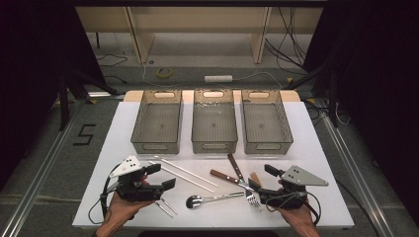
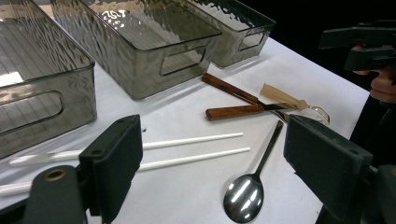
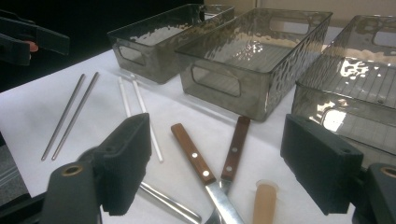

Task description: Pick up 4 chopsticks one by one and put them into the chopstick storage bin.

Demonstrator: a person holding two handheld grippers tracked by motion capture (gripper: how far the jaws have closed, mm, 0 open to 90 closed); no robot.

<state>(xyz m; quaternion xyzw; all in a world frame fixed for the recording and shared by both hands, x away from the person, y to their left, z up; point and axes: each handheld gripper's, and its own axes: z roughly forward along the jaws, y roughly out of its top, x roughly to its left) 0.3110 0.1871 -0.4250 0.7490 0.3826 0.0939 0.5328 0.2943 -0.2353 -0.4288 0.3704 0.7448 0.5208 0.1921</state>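
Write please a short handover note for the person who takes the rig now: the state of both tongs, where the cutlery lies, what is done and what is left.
Left tongs: open, holding nothing, near the white chopsticks.
Right tongs: open, holding nothing, over the two wooden-handled utensils and the fork.
Also on the table: metal spoon, metal chopsticks, a beige plastic piece.
Three grey bins stand in a row at the back; nothing is seen in them.
Done: nothing sorted yet.
Left: probably all the cutlery goes into the bins.

Spoon [image 2: 243, 198]: glossy polished metal. Knife handles [image 3: 192, 154]: smooth brown wood. Bins [image 1: 214, 126]: translucent rippled grey plastic. Table cover [image 1: 316, 163]: matt white.
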